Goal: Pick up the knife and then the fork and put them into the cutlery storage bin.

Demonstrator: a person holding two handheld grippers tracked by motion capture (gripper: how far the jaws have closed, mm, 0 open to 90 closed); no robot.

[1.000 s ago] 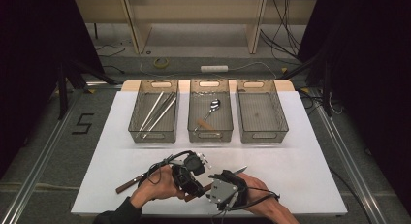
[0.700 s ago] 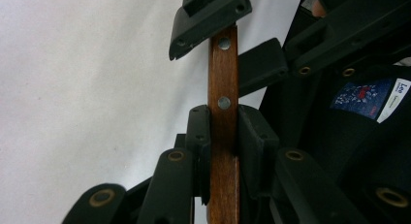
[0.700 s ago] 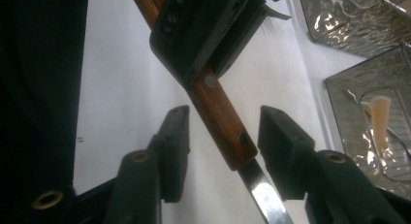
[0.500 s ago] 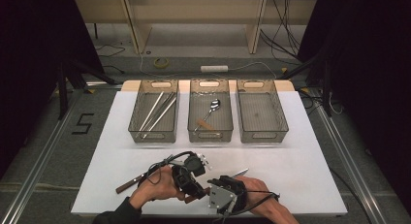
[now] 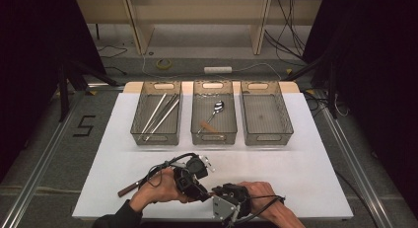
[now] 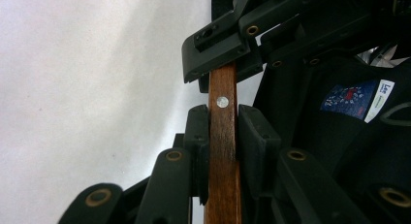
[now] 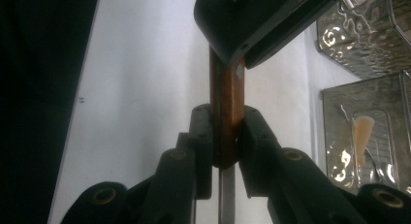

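Near the front edge of the white worktop (image 5: 305, 169) your two hands meet, left claw (image 5: 197, 191) and right claw (image 5: 217, 192) nose to nose. Both are clamped on one brown wooden, riveted knife handle (image 6: 223, 151), held just above the surface. Your right claw view adds the steel blade (image 7: 226, 195) below the handle, and the mesh bin (image 7: 373, 136) with a spoon

High view overlooks table (image 5: 305, 169); gripper views share handle (image 6: 223, 151) close-up
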